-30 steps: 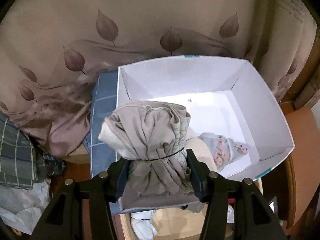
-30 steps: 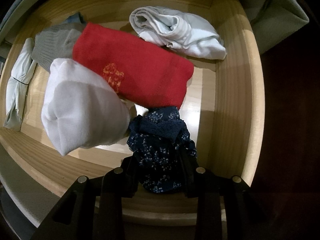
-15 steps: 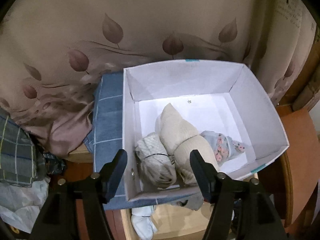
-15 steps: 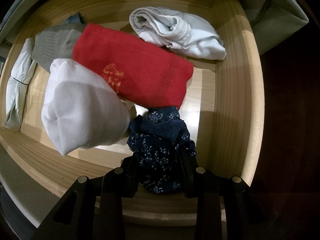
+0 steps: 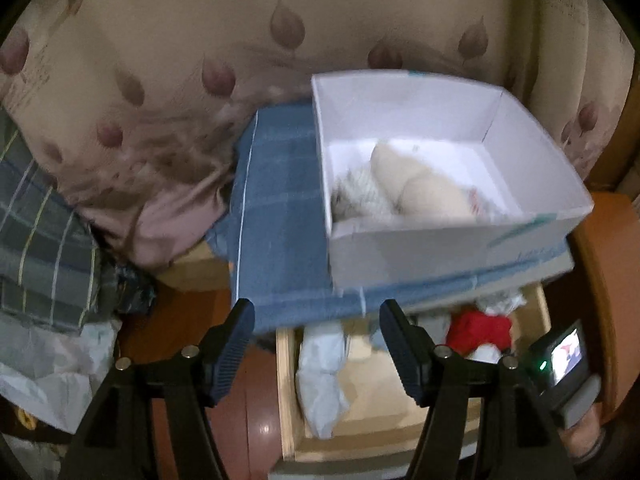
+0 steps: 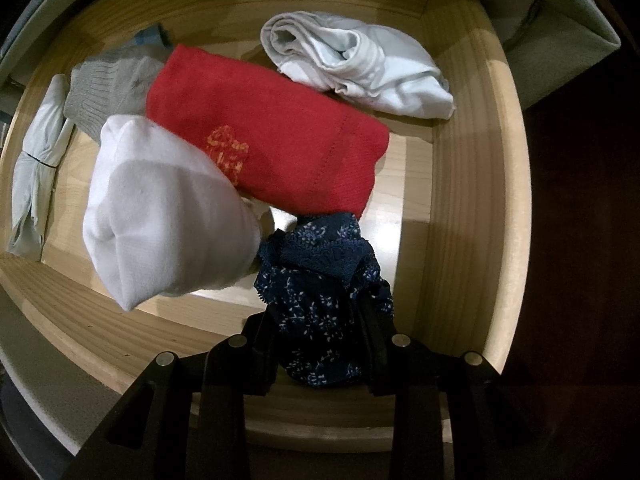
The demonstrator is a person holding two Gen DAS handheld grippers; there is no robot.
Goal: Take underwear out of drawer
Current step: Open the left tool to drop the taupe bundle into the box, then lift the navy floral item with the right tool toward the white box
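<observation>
The right gripper [image 6: 320, 344] pinches navy floral underwear [image 6: 320, 300] low in the wooden drawer [image 6: 460, 200]; just past it lie a white roll [image 6: 160, 216], a red folded piece [image 6: 280, 140] and a pale bundle [image 6: 360, 72]. The left gripper [image 5: 316, 344] gapes wide, empty; beyond it a white box [image 5: 440, 248] holds rolled garments [image 5: 400, 188].

Pale matt wood drawer [image 6: 472, 208]; red knit cloth [image 6: 280, 152]; navy lace underwear [image 6: 324, 304].
</observation>
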